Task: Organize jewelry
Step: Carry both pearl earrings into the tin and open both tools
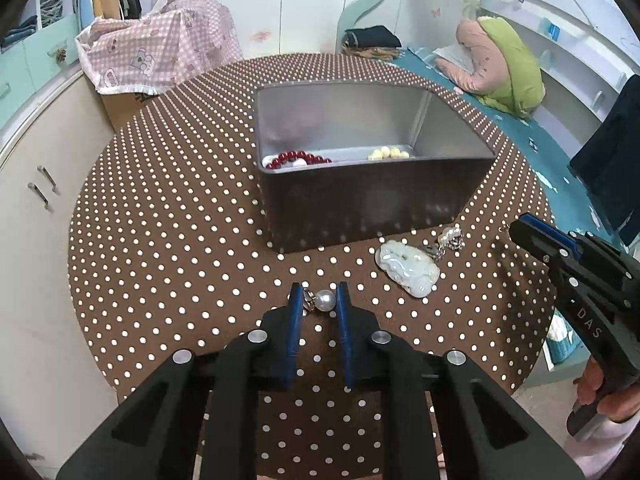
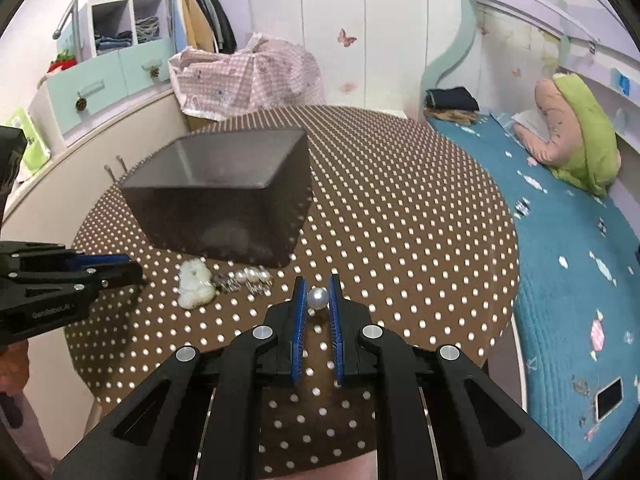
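box (image 1: pixel 360 200): dull brushed metal (hazy inside) | pearl (image 1: pixel 326 300): glossy | tablecloth (image 1: pixel 168 248): matt dotted cloth

Our left claw (image 1: pixel 318 300) is matte black plastic, its two fingers lined with ribbed blue pads (image 1: pixel 295 312); four round silver bolt heads sit across the linkage at 6 o'clock of its own view. Our right claw (image 2: pixel 317 294) is built the same, and from the left camera, at 3 o'clock, its black body carries white "DAS" lettering. From the right camera, at 9 o'clock, the left body reads "GenRobot.AI". Bare skin and a pale sleeve show beneath the right handle.
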`<state>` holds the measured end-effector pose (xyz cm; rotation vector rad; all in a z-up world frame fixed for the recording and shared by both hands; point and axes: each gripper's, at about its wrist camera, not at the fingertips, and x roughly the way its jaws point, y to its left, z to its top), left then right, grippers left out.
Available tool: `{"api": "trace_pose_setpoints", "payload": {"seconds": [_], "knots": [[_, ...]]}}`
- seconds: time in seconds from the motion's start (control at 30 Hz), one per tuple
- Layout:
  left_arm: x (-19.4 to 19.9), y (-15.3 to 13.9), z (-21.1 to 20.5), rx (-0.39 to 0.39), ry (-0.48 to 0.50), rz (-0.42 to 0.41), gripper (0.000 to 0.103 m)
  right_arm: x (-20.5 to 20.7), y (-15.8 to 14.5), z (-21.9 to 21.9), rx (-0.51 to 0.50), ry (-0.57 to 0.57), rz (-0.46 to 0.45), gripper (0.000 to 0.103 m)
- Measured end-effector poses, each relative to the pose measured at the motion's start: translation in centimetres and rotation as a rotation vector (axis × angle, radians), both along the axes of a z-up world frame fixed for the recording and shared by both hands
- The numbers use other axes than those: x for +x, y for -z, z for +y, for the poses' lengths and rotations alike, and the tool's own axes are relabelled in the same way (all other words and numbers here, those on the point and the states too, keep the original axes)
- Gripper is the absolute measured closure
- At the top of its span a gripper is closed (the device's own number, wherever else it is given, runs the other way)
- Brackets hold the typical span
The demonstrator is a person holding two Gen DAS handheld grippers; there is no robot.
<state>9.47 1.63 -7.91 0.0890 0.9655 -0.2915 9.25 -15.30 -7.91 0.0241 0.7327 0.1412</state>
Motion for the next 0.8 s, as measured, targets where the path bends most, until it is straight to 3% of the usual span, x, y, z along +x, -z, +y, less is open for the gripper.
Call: {"api": "trace_pose_setpoints", "payload": {"seconds": [0.4, 0.8], "knots": [[0.4, -3.8, 2.2, -0.061, -0.033, -0.089, 0.088, 1.1, -4.0, 1.2, 0.072, 0.001, -0.086, 0.091], [3.1, -7.1, 1.4, -0.135, -0.024, -0.154, 0.088, 3.4, -7.3, 3.9, 0.157, -0.033, -0.156, 0.091]]}}
